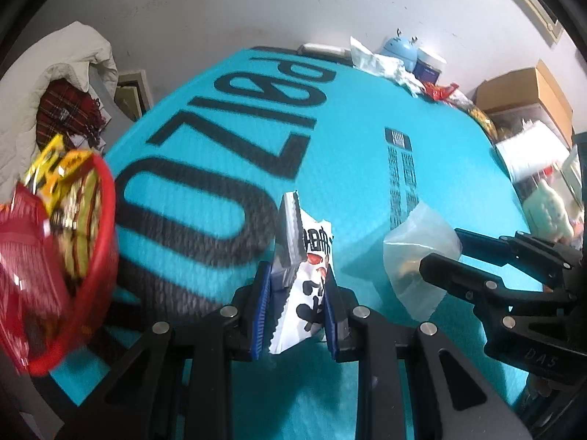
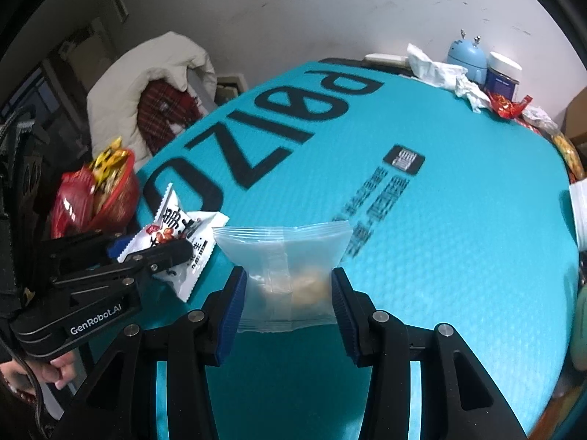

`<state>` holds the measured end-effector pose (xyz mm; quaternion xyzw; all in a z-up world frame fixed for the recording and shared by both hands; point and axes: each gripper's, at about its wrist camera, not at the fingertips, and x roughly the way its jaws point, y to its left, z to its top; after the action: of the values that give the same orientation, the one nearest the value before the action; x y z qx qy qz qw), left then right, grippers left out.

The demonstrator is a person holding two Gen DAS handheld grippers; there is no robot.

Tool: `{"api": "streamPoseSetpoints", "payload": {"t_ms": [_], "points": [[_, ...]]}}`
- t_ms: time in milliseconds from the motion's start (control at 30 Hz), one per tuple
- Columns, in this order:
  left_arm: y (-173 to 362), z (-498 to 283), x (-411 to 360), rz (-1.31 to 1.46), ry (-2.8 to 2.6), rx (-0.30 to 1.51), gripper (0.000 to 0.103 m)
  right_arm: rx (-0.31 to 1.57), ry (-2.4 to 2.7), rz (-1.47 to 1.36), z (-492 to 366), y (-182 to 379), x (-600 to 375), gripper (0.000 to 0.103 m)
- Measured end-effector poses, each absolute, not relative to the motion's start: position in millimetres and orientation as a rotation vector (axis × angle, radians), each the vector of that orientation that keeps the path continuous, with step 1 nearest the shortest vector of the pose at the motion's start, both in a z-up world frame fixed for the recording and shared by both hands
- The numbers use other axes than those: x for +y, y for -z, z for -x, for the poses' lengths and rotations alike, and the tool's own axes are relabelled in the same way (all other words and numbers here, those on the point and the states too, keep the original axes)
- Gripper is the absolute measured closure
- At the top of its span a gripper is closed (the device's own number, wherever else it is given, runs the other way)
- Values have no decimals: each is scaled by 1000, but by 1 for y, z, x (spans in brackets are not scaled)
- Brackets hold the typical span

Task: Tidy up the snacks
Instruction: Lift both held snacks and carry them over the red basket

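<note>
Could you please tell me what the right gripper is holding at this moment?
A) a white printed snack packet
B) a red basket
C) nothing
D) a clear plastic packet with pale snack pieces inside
D: the right gripper has its blue pads pressed on both sides of the clear packet above the teal mat.

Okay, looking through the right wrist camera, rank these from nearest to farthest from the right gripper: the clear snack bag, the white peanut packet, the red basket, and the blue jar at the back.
1. Clear snack bag: between the right gripper pads.
2. White peanut packet: just left, in the left gripper.
3. Red basket: farther left, at the mat's edge.
4. Blue jar: far right corner, by the wall.
</note>
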<state>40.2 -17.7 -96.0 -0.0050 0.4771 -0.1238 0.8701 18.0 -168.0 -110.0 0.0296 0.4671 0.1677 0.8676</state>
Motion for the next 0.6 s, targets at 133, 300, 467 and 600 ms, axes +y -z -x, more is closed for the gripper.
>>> {"api": "streamPoseSetpoints", "payload": {"t_ms": [133, 300, 467, 600], "points": [[106, -31, -16, 19, 252, 1032, 78, 989, -359, -44, -10, 116, -163, 56], [110, -31, -13, 28, 251, 1049, 78, 996, -352, -20, -13, 123, -157, 48], [112, -36, -19, -19, 262, 1041, 77, 982, -355, -2, -15, 128, -153, 47], [111, -38, -18, 4, 260, 1035, 78, 961, -356, -1, -13, 125, -152, 52]]}}
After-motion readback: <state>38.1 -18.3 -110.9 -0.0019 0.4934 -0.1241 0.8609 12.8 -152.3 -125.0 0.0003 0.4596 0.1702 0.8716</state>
